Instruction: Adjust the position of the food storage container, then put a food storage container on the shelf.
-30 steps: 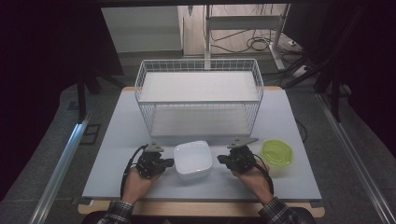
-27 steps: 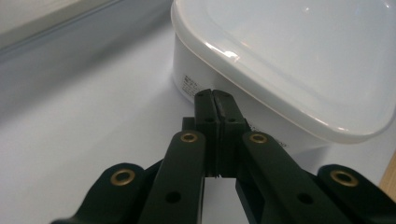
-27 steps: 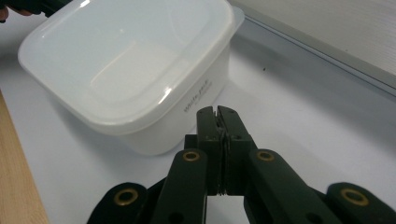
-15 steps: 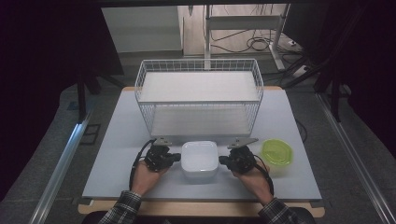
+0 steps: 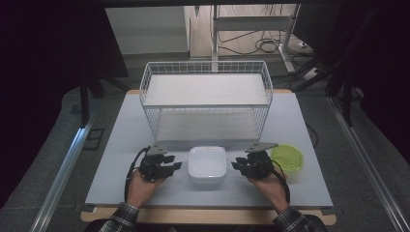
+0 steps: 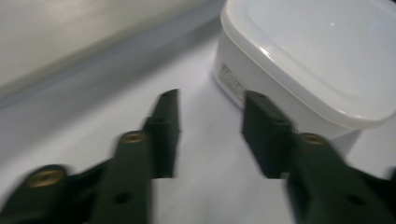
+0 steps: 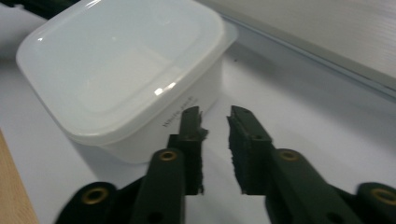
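White plastic tub (image 5: 207, 164) sat lidded on the table (image 5: 121, 140) before the wire basket (image 5: 207, 99); my left gripper (image 5: 167, 166) and right gripper (image 5: 243, 166) flanked it, jaws just opened, released, gripping nothing.

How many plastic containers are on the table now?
2. The white lidded container sits at the table's near edge, between the two grippers. The green round container sits to its right, beyond the right gripper. Others may be hidden.
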`<state>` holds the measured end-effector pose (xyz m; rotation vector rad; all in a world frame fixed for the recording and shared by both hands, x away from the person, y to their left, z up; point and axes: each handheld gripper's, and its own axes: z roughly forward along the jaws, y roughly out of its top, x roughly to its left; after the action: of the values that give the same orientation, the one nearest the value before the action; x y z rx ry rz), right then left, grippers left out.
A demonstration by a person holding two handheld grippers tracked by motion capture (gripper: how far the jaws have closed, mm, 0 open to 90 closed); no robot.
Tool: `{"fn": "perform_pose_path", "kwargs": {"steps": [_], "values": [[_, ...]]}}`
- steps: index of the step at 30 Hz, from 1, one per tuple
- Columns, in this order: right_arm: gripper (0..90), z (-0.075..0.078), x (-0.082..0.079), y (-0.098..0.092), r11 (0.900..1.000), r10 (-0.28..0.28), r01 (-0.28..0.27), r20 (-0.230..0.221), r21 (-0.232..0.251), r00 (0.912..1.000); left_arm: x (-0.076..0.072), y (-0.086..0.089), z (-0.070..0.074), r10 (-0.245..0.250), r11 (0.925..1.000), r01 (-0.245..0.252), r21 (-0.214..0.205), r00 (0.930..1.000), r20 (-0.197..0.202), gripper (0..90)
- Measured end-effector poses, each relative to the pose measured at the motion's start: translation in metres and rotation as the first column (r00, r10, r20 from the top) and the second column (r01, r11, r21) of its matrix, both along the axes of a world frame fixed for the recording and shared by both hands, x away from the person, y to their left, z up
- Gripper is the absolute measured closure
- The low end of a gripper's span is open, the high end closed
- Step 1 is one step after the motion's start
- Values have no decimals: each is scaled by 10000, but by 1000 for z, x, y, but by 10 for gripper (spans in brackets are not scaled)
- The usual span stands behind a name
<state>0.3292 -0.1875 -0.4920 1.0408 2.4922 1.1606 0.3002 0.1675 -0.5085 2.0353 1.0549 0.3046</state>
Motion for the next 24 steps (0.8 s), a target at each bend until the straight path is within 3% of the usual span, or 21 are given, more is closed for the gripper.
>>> {"fn": "perform_pose_path", "kwargs": {"steps": [2,3,5,9,18,24], "values": [[572,3,-1,-4,9998,-53,50,121,217,9999,-8,8,2,61,9993,-47,-364,9993,379,372],[572,3,-1,-4,9998,-53,50,121,217,9999,-8,8,2,61,9993,-47,-364,9993,379,322],[476,5,-2,-6,9988,53,-63,207,490,9998,-12,13,0,-61,9981,82,-607,9994,351,280],[316,1,-6,-9,9980,302,-302,-1,562,9995,-20,15,-5,-46,9989,56,-458,9998,209,142],[146,-2,-14,-8,9979,350,-369,367,532,9987,-24,17,-5,-118,9985,148,-521,9983,567,75],[79,-4,-11,-7,9978,389,-405,315,529,9987,-23,12,-9,-289,9982,328,-498,9966,772,74]]}}
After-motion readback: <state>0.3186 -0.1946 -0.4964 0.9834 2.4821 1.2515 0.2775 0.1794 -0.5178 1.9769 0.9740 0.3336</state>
